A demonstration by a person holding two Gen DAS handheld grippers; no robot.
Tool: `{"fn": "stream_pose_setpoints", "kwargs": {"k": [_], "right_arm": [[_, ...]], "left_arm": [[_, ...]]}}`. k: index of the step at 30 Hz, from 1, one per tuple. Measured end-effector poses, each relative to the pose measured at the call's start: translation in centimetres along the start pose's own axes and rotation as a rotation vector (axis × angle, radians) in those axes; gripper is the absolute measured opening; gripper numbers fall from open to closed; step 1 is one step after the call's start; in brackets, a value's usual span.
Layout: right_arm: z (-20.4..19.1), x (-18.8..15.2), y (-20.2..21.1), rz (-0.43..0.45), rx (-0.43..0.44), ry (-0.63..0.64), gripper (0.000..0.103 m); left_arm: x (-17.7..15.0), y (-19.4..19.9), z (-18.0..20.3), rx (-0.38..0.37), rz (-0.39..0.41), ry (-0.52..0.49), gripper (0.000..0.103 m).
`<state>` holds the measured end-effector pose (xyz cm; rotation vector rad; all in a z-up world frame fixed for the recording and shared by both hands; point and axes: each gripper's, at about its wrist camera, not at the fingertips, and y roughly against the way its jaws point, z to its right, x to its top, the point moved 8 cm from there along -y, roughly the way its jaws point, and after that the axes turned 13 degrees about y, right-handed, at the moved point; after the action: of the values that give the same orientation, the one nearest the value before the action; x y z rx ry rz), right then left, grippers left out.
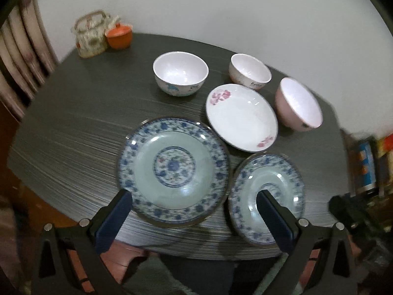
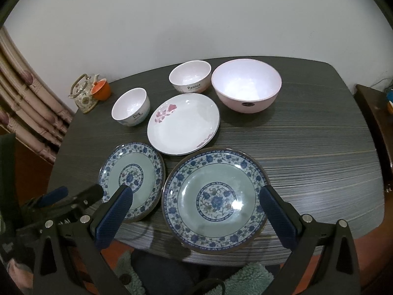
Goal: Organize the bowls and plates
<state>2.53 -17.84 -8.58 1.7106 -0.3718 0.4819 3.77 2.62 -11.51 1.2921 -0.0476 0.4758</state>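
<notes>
Left tongs: your left tongs (image 1: 194, 217) are spread wide and hold nothing. They hang over the near edge of the surface (image 1: 73, 123).
Right tongs: your right tongs (image 2: 196, 213) are spread wide too, with nothing between them.
Landmark: the white plate (image 2: 183, 123) with pink flowers lies flat in the middle of the surface.
Blue plates: two plates with blue flower rims and pale green middles lie just in front of the white plate. One blue plate (image 2: 215, 201) sits between your right tongs. The other blue plate (image 2: 132, 180) is beside it.
Bowls: three bowls stand upright behind the white plate. The pink bowl (image 2: 246, 84) is the biggest and has a dark sticker. The middle bowl (image 2: 190, 76) is white with letters on its side. The third bowl (image 2: 131, 106) is white with a blue picture.
Far corner: a teapot (image 2: 83, 93) touches a small orange cup (image 2: 101, 89), well apart from the white plate.
Left view only: it is blurry. It shows colored boxes (image 1: 368, 162) off the surface's edge.
Right view only: it is sharp. It shows your left tongs (image 2: 73, 196) beside the smaller-looking blue plate.
</notes>
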Motion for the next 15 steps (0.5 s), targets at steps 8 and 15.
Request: {"fn": "stream_pose_setpoints", "kwargs": {"k": [8, 15], "right_arm": [[-0.8, 0.1, -1.6, -0.015, 0.148, -0.016, 0.102], [-2.5, 0.5, -4.1, -0.048, 0.284, -0.004, 0.09]], "left_arm": [[2.5, -0.8, -5.1, -0.102, -0.051, 0.212, 0.102], [4.0, -2.3, -9.4, -0.154, -0.078, 0.352, 0.083]]}}
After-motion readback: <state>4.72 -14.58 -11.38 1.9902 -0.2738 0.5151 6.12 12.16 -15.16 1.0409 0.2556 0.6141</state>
